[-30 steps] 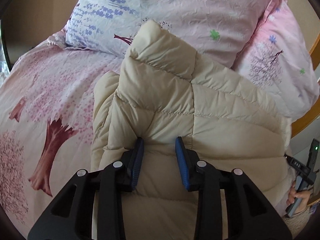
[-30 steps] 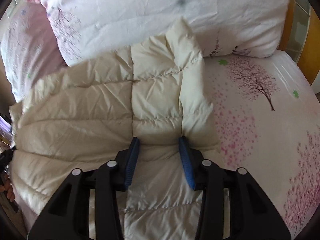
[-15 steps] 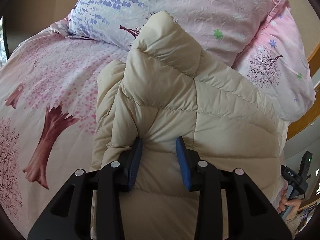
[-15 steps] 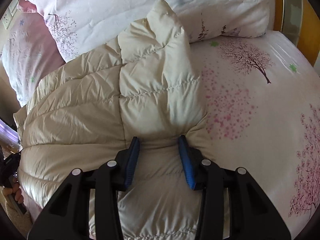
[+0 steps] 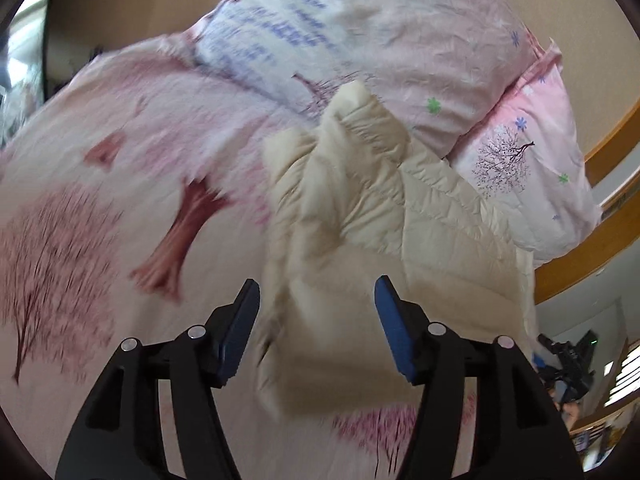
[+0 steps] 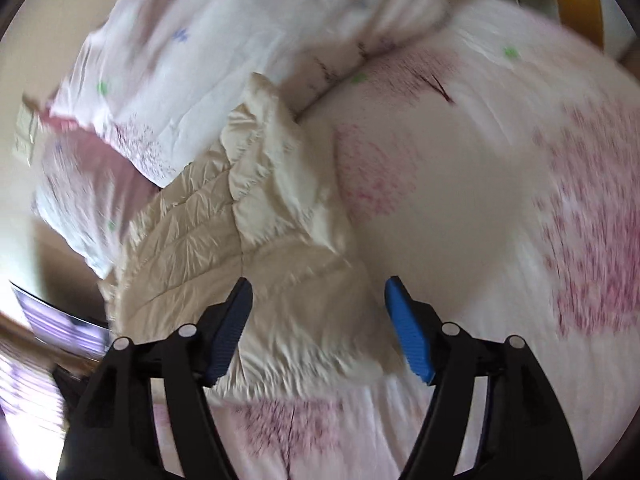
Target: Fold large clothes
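Compared with a second ago, both grips are let go: the left gripper (image 5: 316,300) and right gripper (image 6: 318,306) jaws are opening, pads clear of the cream puffer jacket (image 5: 360,232), which is left folded on the bed (image 5: 100,184). Beyond it, pillows (image 5: 380,32) are stacked.

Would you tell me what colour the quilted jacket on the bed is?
The quilted jacket is cream, a pale beige; it shows best in the left wrist view.
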`<state>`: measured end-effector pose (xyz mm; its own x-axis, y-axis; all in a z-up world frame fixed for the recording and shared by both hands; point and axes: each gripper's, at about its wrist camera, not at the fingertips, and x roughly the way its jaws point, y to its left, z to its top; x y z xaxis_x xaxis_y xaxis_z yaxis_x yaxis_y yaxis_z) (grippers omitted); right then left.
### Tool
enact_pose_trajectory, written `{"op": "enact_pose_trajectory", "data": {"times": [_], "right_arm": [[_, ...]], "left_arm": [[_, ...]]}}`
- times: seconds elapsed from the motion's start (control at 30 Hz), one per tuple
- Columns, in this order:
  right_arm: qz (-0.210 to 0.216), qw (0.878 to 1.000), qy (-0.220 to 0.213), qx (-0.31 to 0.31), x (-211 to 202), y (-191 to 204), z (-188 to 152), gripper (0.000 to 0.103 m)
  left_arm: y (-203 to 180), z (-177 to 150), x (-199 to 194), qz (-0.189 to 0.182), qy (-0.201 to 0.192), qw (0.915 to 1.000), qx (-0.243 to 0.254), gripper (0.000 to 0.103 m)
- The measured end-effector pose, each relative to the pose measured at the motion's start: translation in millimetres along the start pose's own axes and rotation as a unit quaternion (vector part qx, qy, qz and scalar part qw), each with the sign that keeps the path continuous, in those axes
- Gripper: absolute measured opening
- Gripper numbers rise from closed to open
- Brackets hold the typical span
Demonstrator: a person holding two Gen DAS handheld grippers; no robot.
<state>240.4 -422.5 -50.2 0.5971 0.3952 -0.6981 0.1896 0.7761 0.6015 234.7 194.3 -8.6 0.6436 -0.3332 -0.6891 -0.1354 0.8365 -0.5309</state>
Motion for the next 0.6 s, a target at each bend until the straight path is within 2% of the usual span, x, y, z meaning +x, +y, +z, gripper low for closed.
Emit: {"op": "enact_pose_trajectory", "data": {"times": [0.1, 0.27, 0.37, 0.53, 0.57, 0.6], "right_arm": [[0.042, 0.997, 0.037, 0.051, 2.9, -23.0, -1.9, 0.069], [0.069, 0.991, 0.063, 0.091, 10.6, -36.6, -13.1, 0.070], [0.067, 0.991, 0.061, 0.096, 11.1, -35.8, -14.6, 0.070], [0.061, 0.993, 0.053, 0.089, 15.8, -27.8, -8.6, 0.070], [0.059, 0.993, 0.052, 0.086, 16.7, -26.1, -8.5, 0.057], [0.059, 0.994, 0.052, 0.081, 18.6, -24.1, -9.2, 0.038]], "left_arm": [[18.9, -13.9, -4.9, -0.017, 0.018, 0.9991, -0.036, 0.060], [33.8, -37.0, -0.8, -0.055, 0.047, 0.9936, -0.087, 0.060], [30.6, -44.4, 3.8, -0.074, 0.058, 0.9906, -0.100, 0.060], [22.2, -46.2, 14.2, -0.082, 0.057, 0.9878, -0.119, 0.060], [21.4, -46.6, 16.7, -0.088, 0.055, 0.9858, -0.132, 0.058], [21.1, -47.9, 19.0, -0.093, 0.054, 0.9838, -0.143, 0.055]]}}
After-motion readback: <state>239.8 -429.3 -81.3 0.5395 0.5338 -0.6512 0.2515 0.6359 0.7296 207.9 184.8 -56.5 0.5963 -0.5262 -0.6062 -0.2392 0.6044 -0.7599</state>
